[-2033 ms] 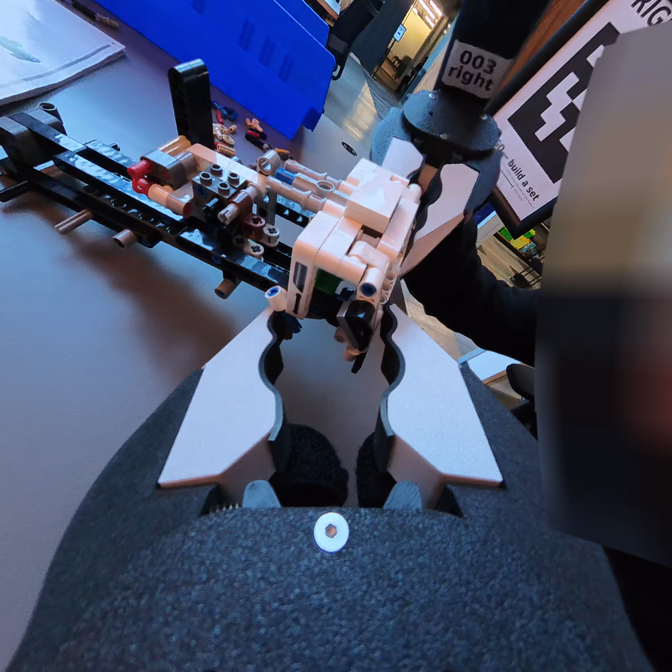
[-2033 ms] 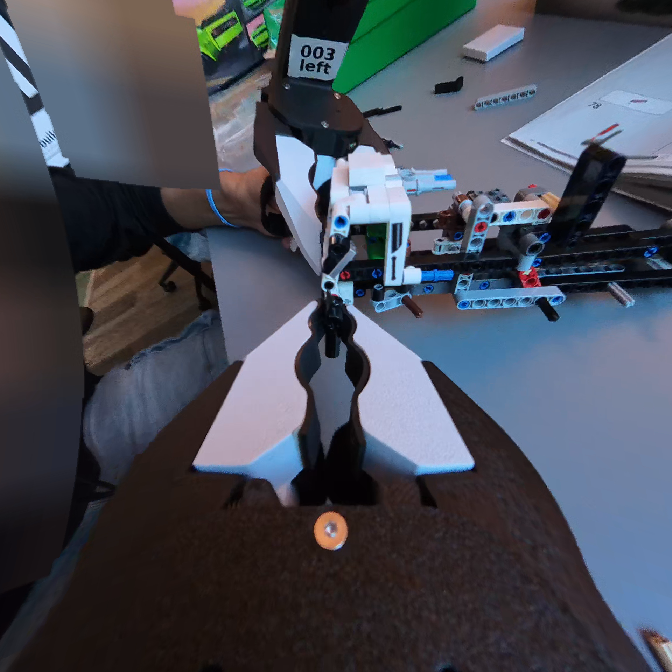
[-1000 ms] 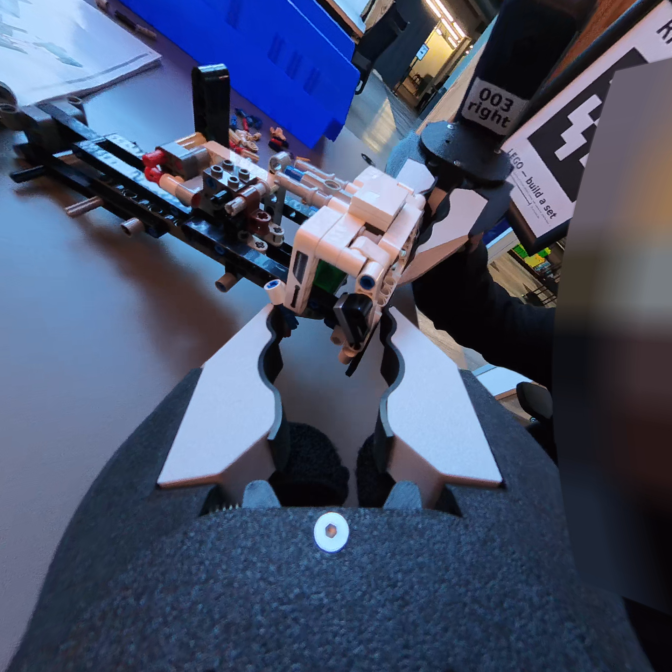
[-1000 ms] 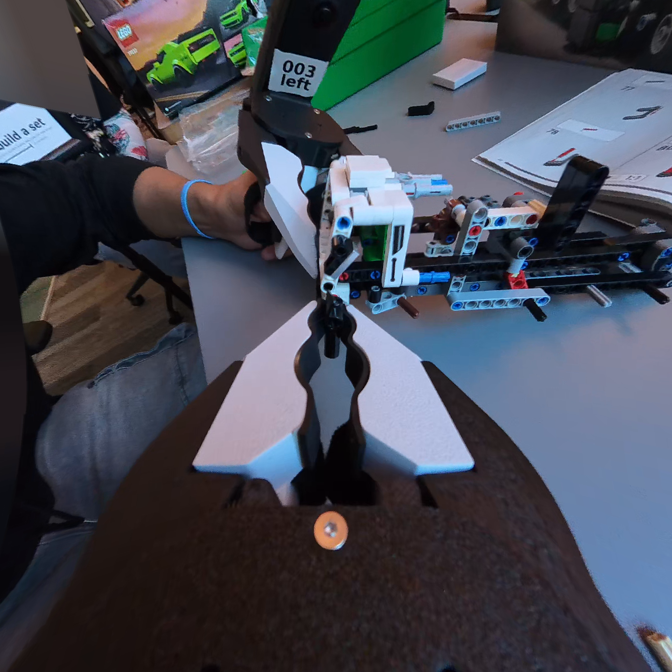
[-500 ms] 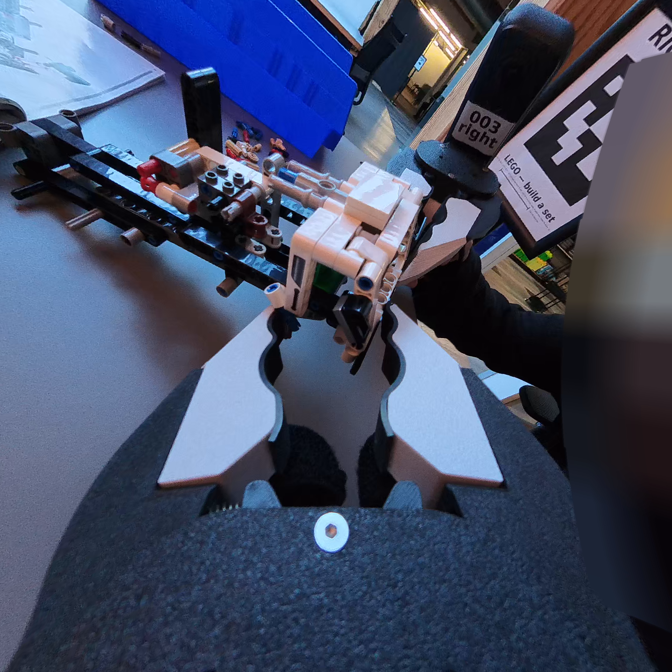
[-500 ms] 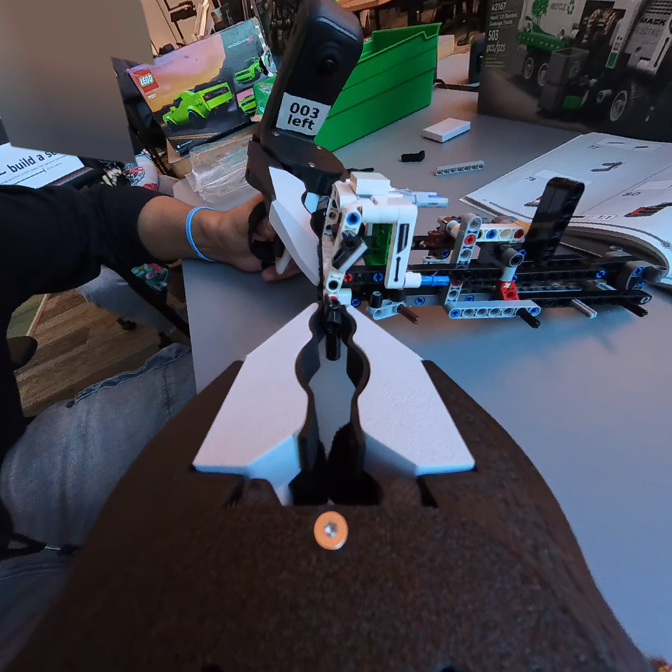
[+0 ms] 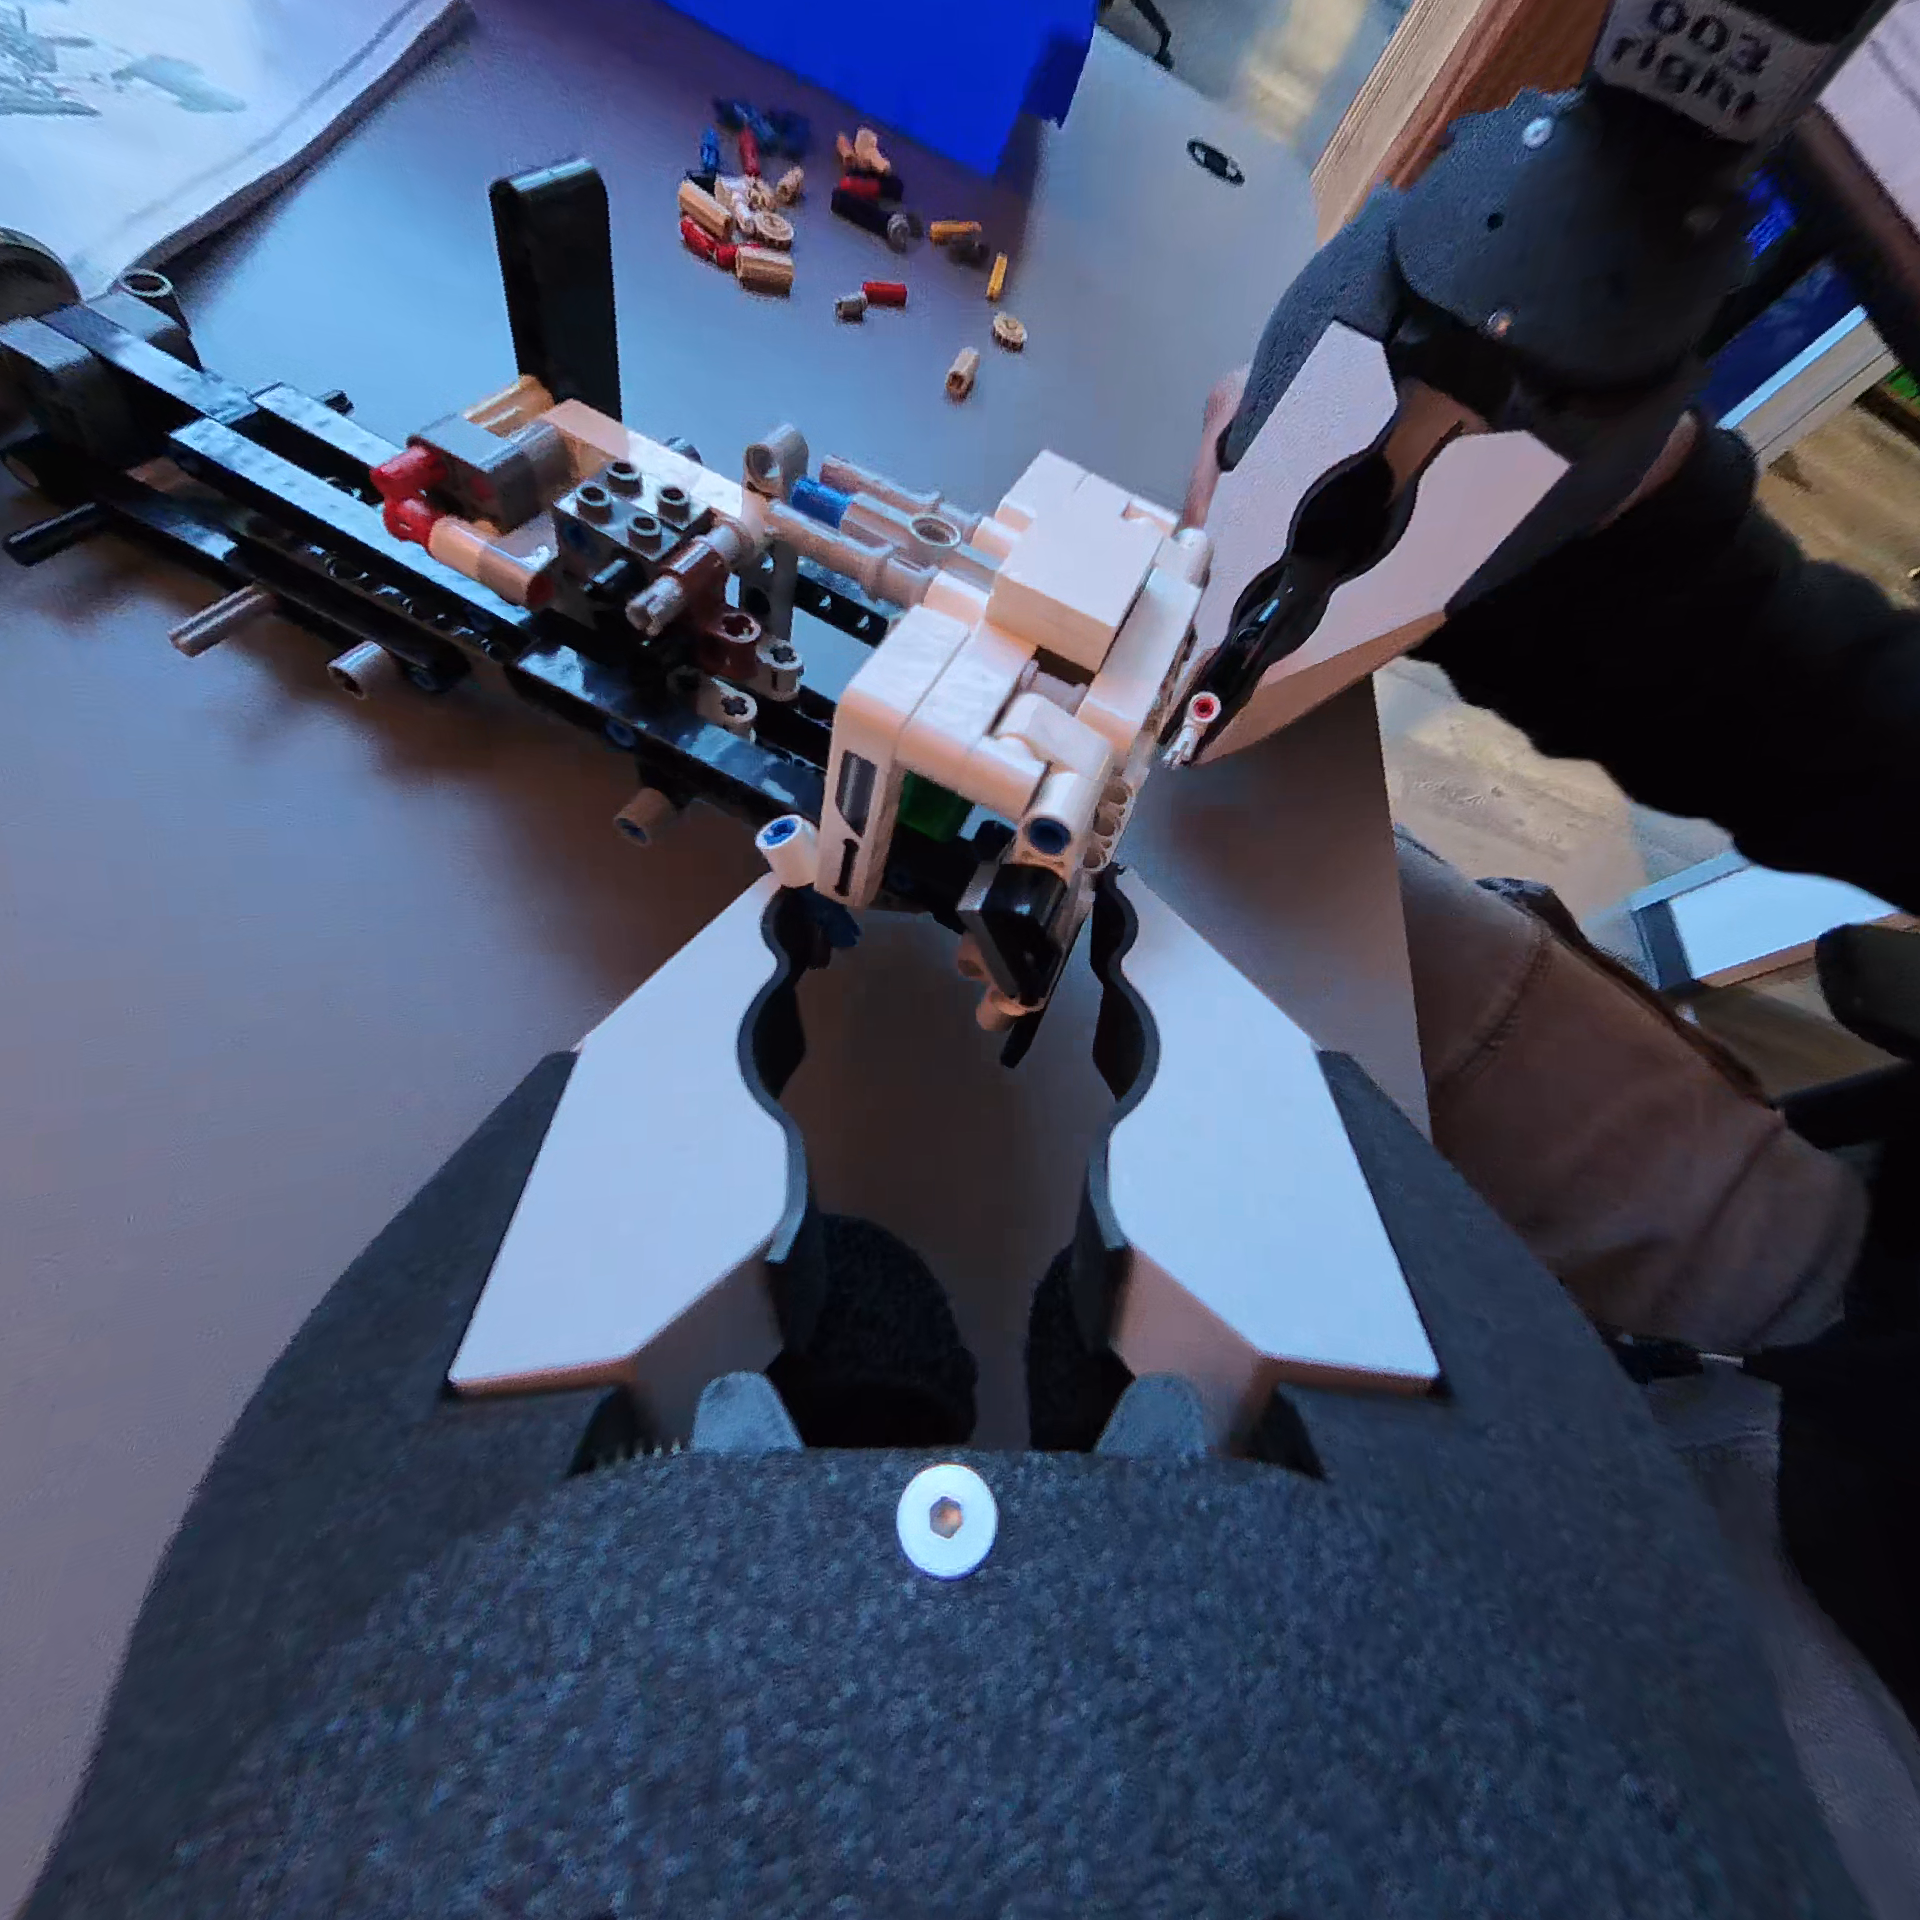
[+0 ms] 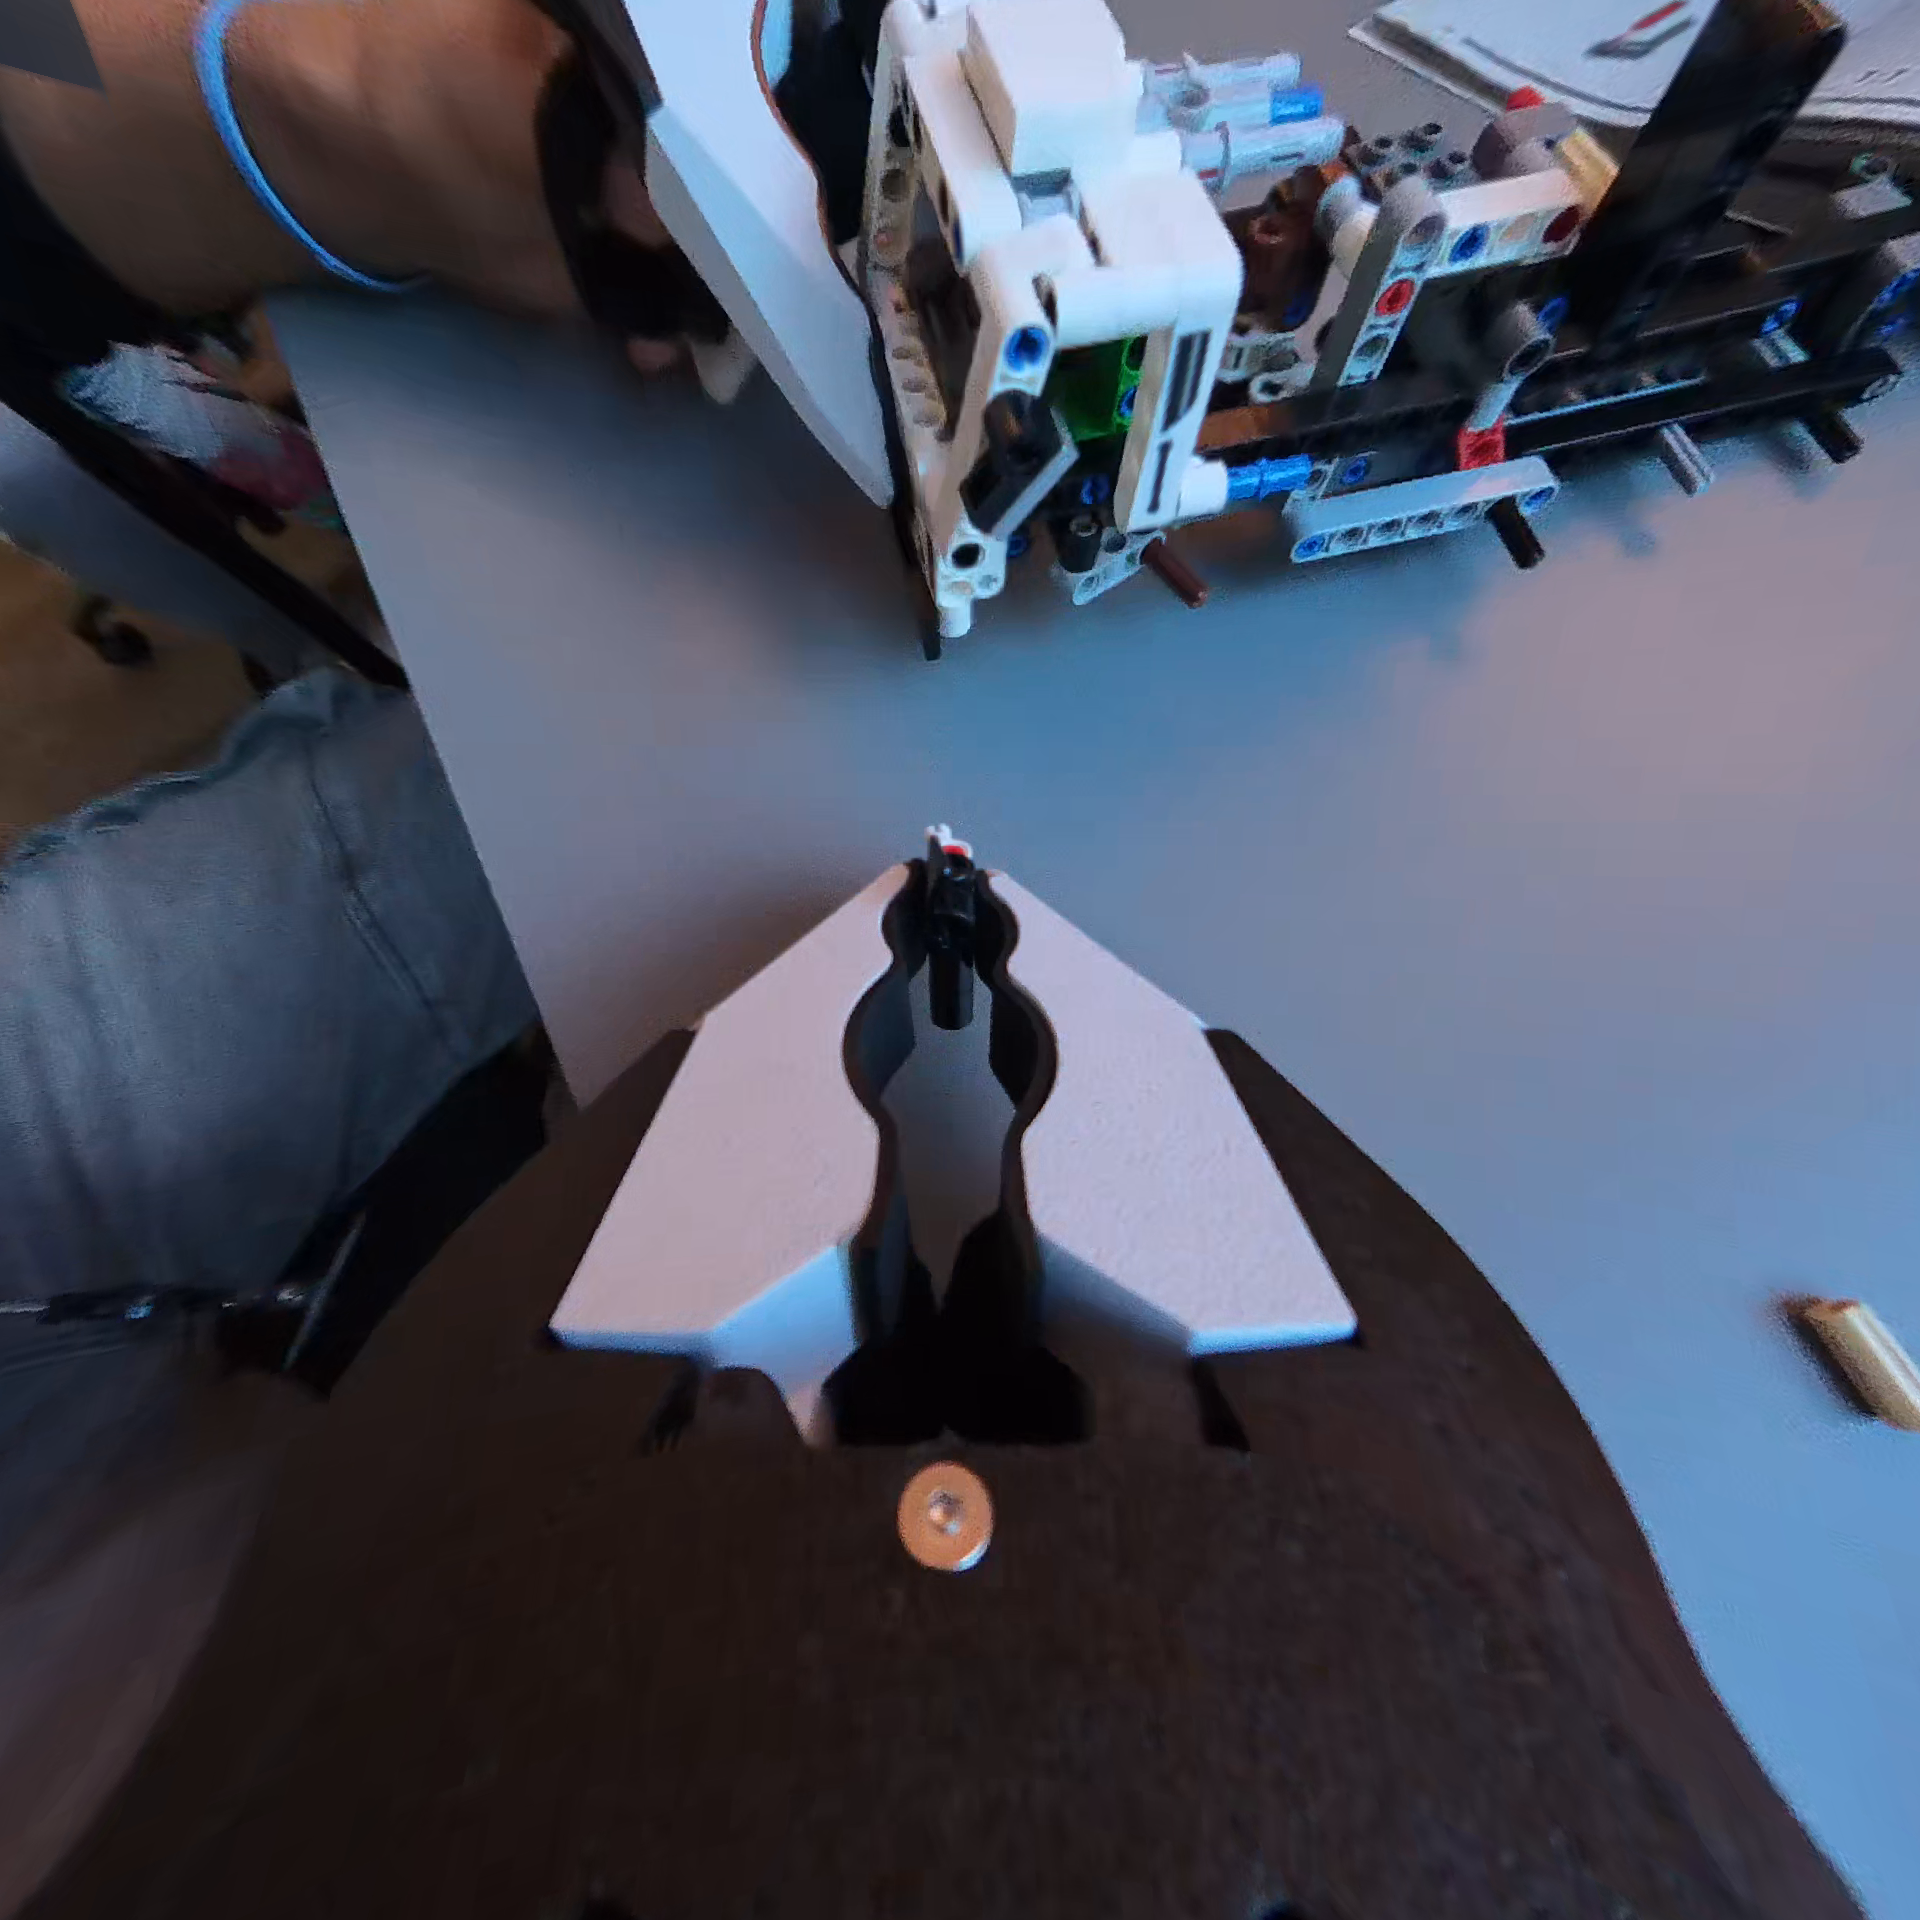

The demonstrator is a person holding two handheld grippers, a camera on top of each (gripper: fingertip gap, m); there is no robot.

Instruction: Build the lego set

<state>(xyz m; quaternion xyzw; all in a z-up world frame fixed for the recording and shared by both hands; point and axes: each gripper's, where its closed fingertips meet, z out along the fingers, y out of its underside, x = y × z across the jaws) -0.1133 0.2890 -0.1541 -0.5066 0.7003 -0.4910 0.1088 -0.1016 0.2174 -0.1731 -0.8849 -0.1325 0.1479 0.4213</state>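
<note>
The lego model is a long black chassis (image 7: pixel 343 540) with a white cab (image 7: pixel 1039 644) at its near end, lying on the grey table. My left gripper (image 7: pixel 940 914) is shut on the cab's front end, one fingertip on each side. In the right wrist view the cab (image 8: pixel 1060 260) stands at the top, with a left gripper finger (image 8: pixel 769 260) against its side. My right gripper (image 8: pixel 948 883) is shut on a small black pin (image 8: pixel 948 956) with a red-and-white tip, apart from the model. In the left wrist view the right gripper (image 7: pixel 1210 717) sits just right of the cab.
Several loose small pieces (image 7: pixel 790 229) lie beyond the model near a blue bin (image 7: pixel 914 62). An instruction booklet (image 7: pixel 156 114) lies at the far left. A tan piece (image 8: pixel 1860 1361) lies on the table at right. The table edge and a person's leg (image 8: pixel 208 987) are at left. Tip to tip, the grippers are about 8 cm apart. The left gripper is farther from the tan piece (image 8: pixel 1860 1361), some 20 cm, than the right, some 15 cm. It is also in sight in the left wrist view (image 7: pixel 967 387).
My right gripper has drawn back from the cab's front with the black pin in it. My left gripper keeps its hold on the cab; both views now tilt more downward.
</note>
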